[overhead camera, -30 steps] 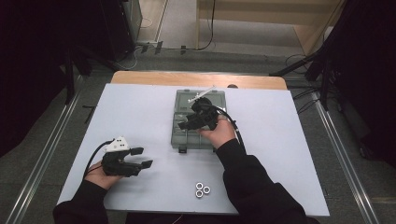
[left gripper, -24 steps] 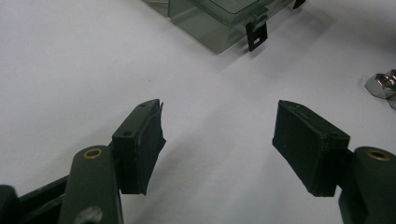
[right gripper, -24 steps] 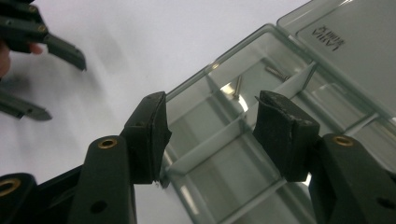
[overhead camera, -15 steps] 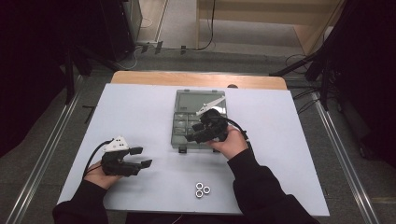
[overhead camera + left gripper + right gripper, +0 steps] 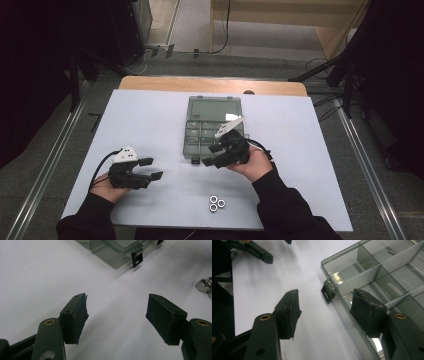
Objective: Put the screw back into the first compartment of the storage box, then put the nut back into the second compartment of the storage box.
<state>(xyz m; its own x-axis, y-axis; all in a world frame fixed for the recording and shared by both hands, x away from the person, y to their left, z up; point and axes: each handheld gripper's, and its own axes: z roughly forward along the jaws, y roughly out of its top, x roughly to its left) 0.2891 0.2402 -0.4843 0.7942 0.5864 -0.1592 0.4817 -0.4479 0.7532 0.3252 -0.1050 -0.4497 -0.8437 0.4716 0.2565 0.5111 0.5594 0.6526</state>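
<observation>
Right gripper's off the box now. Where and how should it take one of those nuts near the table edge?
Grip a nut across two opposite flats, coming straight down. The three nuts lie flat and touch, so likely start with this right-hand one, whose outer side is free. The right gripper, jaws just opened with nothing between them, has room to straddle it.

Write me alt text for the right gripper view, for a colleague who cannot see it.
The right gripper has its two black jaws open with nothing between them, just above the white table. One jaw stands over the near edge of a clear compartment box whose black latch hangs open. The left gripper sits farther off, at top left.
</observation>
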